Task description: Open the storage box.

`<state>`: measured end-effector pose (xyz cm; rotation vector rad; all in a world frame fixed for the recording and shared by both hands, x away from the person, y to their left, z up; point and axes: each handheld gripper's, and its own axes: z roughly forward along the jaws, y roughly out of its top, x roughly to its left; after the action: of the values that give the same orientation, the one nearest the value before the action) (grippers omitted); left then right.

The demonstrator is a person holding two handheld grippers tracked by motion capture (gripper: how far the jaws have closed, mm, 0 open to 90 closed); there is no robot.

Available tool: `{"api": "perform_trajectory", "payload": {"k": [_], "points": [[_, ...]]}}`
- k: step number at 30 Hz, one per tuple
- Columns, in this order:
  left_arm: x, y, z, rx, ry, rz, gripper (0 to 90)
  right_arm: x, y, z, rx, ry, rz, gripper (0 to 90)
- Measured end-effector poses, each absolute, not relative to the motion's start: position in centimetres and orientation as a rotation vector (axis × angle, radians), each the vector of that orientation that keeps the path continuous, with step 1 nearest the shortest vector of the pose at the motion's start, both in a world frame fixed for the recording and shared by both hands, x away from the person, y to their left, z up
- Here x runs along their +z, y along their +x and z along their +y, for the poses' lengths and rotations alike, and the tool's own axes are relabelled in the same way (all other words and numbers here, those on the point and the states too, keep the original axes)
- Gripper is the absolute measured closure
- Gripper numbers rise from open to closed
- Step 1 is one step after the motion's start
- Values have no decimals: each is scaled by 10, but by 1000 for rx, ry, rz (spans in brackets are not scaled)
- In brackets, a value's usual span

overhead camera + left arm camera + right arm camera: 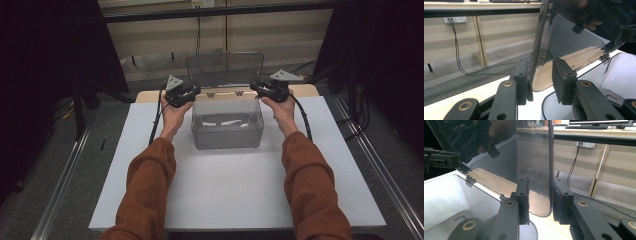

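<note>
A clear plastic box (227,131) stands on the white board, its hinged lid (225,65) raised upright at the back. Some small white pieces (222,121) lie inside. My left gripper (196,93) is at the lid's left edge and my right gripper (256,88) at its right edge. In the left gripper view the lid's (564,42) rim runs between the jaws of the left gripper (541,75), which is shut on it. In the right gripper view the lid (534,157) likewise sits between the jaws of the right gripper (539,195), pads against its rim.
The white board (225,195) lies on a wooden table, with bare board in front of the box. Metal rails (65,180) run along both sides. Beyond the table are a grey floor, hanging cables (457,50) and a wall socket (585,144).
</note>
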<state>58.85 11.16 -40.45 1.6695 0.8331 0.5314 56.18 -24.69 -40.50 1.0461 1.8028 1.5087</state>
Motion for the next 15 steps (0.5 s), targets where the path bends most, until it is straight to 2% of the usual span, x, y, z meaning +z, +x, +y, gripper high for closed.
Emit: {"api": "perform_trajectory", "payload": {"k": [15], "points": [[-402, 598, 112, 479, 1653, 900, 714, -401, 571, -247, 1494, 1140, 1818, 737]]}}
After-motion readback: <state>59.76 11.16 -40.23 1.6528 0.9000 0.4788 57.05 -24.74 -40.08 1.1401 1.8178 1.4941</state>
